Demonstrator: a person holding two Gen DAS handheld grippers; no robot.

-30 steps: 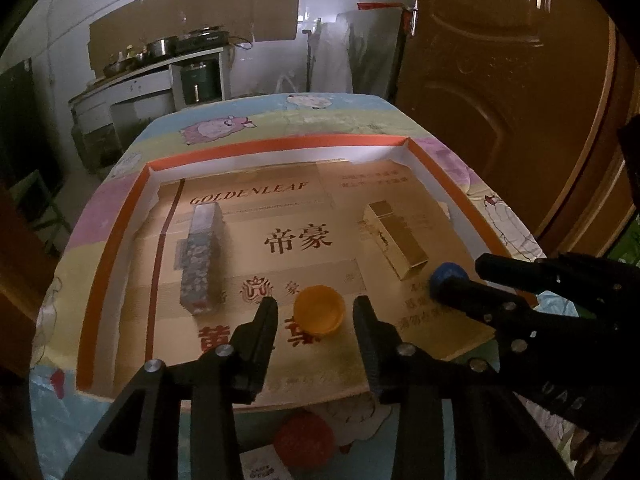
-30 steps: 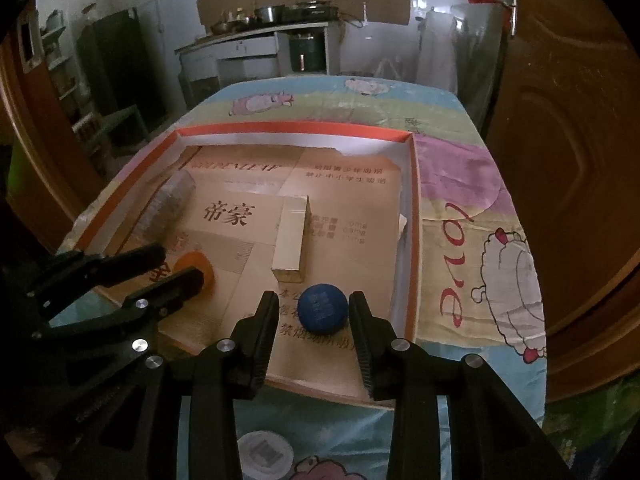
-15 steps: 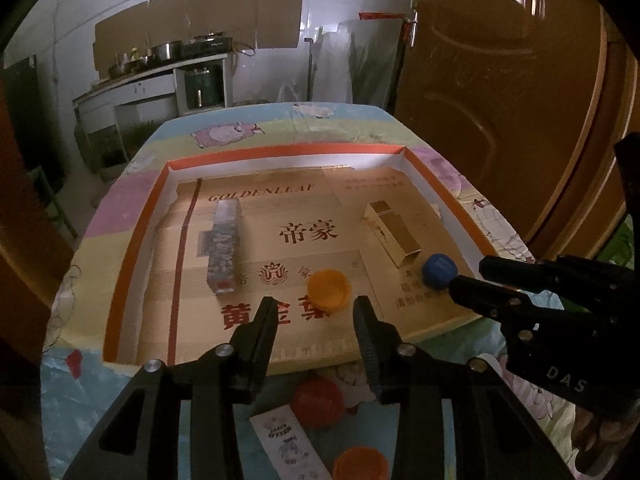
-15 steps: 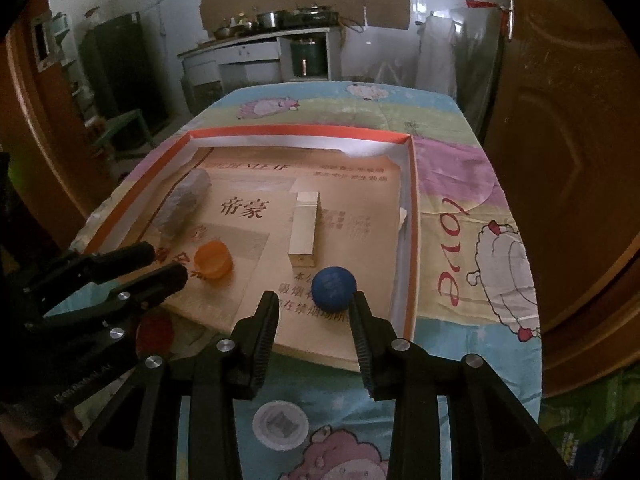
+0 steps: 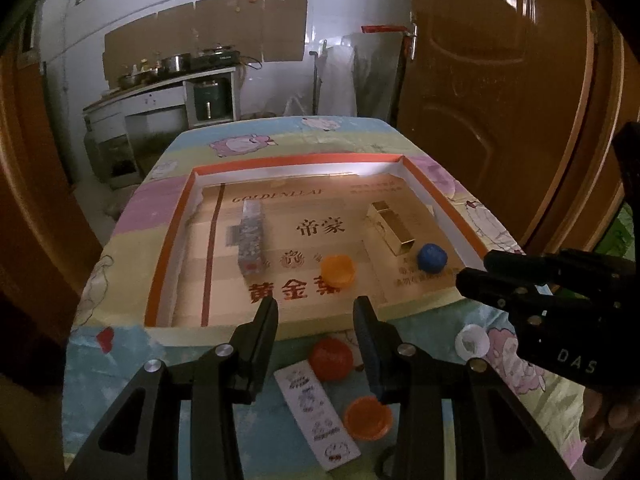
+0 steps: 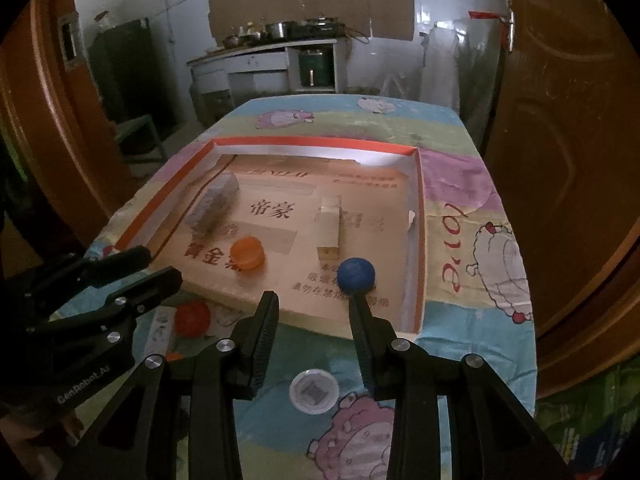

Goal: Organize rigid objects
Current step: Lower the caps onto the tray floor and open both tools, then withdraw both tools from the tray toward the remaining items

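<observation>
Over the near edge of the table (image 5: 132, 216), both grippers are seen held above the cartoon-printed cloth, and nothing is gripped by either. The left gripper (image 5: 316, 312) is shown with its jaws parted and empty, the gap framing the front lip of the shallow cardboard tray (image 5: 168, 240). The right gripper (image 6: 314, 308) is likewise parted and empty, its tips just short of the tray's front edge.

Inside the tray, four things are laid out. An orange cap (image 5: 338, 270) is seen near the front middle, resting on the printed cardboard. A blue cap (image 5: 432, 257) is found to its right, just beside the near end of a gold box (image 5: 394, 228) that lies flat and angled toward the back. A patterned box (image 5: 252, 238) is laid lengthwise on the tray's left side, well apart from the gold one.

Outside the tray, on the cloth nearest the grippers, more pieces are spotted: a red cap (image 5: 331, 359) just in front of the tray lip, a second orange cap (image 5: 368, 418) partly hidden behind the left gripper's right finger, a white printed card (image 5: 316, 414) lying flat between them, and a white cap (image 6: 314, 391) below the right gripper's jaws. Part of a hand (image 5: 608, 420) is glimpsed at the edge of the left wrist view.
</observation>
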